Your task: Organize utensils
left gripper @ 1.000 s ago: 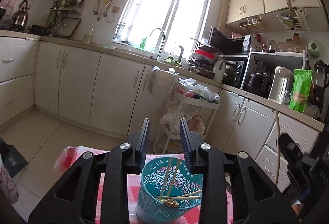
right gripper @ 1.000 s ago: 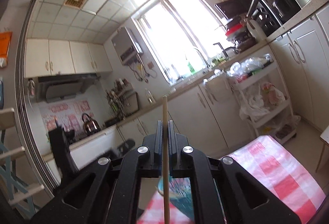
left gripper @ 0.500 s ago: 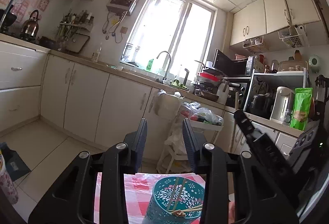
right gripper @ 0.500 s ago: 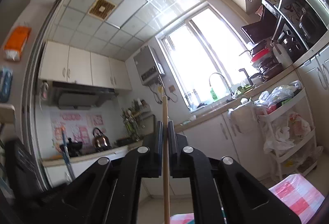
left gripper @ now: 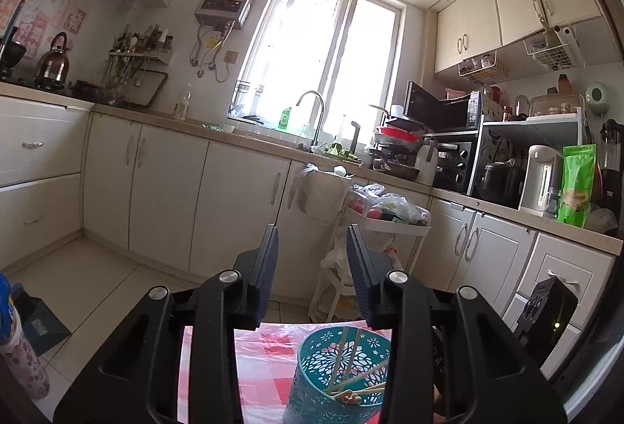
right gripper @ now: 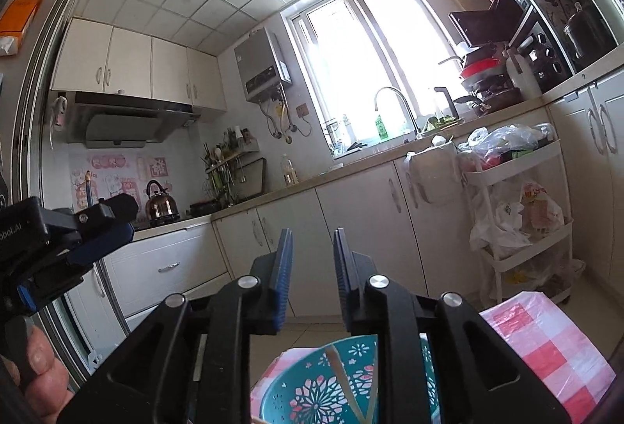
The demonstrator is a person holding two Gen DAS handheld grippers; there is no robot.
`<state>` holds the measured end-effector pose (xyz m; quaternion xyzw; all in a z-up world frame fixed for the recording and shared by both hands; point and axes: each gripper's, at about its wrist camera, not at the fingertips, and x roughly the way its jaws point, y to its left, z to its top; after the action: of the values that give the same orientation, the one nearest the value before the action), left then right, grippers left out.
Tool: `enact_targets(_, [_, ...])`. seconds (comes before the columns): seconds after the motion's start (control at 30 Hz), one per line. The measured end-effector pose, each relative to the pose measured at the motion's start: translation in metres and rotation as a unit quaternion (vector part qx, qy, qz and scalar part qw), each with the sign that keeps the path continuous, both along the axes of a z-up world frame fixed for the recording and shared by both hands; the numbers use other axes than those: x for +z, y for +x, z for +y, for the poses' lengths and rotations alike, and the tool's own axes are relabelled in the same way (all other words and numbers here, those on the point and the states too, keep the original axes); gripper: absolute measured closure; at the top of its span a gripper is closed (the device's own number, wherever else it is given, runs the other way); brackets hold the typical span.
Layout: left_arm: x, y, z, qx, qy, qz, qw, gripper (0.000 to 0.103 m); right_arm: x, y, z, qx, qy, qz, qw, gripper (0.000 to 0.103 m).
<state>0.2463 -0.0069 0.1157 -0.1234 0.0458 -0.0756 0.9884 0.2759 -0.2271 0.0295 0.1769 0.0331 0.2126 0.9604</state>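
A teal perforated utensil holder (left gripper: 335, 377) stands on the red-and-white checked tablecloth (left gripper: 265, 357) and holds several wooden chopsticks (left gripper: 351, 381). My left gripper (left gripper: 312, 241) is open and empty, raised above and behind the holder. My right gripper (right gripper: 310, 248) is open and empty, directly above the holder (right gripper: 319, 385), where chopsticks (right gripper: 347, 381) lean inside it. The left gripper's body shows at the left edge of the right wrist view (right gripper: 58, 237).
White cabinets (left gripper: 163, 190) and a counter with a sink tap (left gripper: 312, 112) run along the far wall. A white trolley (left gripper: 386, 229) with bagged goods stands beyond the table. A kettle (right gripper: 160, 204) sits on the stove at the left.
My right gripper opened and let go of the chopstick it held; the stick now leans in the holder. Both grippers tilted and shifted a little above the holder.
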Motion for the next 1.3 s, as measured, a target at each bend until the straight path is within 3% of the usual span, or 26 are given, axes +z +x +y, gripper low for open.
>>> enact_targets(0.3, [0.001, -0.01, 0.0, 0.003, 0.022, -0.001, 0.9998, 0.063, -0.019, -0.05, -0.016, -0.001, -0.023, 0.065, 0.998, 0.063])
enact_targets(0.5, [-0.006, -0.019, -0.003, 0.002, 0.046, 0.019, 0.9987, 0.055, -0.048, -0.082, -0.033, -0.022, -0.041, 0.15, 0.988, 0.05])
enact_targets(0.57, [-0.015, -0.024, -0.003, 0.0, 0.051, 0.037, 0.998, 0.053, -0.057, -0.091, -0.038, -0.033, -0.051, 0.18, 0.982, 0.049])
enact_targets(0.67, [-0.033, -0.033, -0.004, 0.0, 0.066, 0.081, 0.9946, 0.047, -0.068, -0.099, -0.039, -0.06, -0.083, 0.23, 0.968, 0.037])
enact_targets(0.77, [-0.049, -0.043, -0.005, 0.004, 0.077, 0.122, 0.9896, 0.036, -0.074, -0.109, -0.038, -0.068, -0.105, 0.254, 0.959, 0.035])
enact_targets(0.9, [-0.065, -0.062, -0.003, 0.026, 0.091, 0.161, 0.9824, 0.019, -0.074, -0.125, -0.034, -0.074, -0.129, 0.265, 0.953, 0.022])
enact_targets(1.07, [-0.083, -0.094, 0.004, 0.046, 0.09, 0.218, 0.9706, 0.011, -0.072, -0.148, -0.032, -0.071, -0.132, 0.288, 0.946, 0.015])
enact_targets(1.3, [-0.082, -0.152, 0.004, 0.049, 0.104, 0.248, 0.9619, 0.008, -0.064, -0.203, -0.025, -0.048, -0.133, 0.313, 0.939, 0.008])
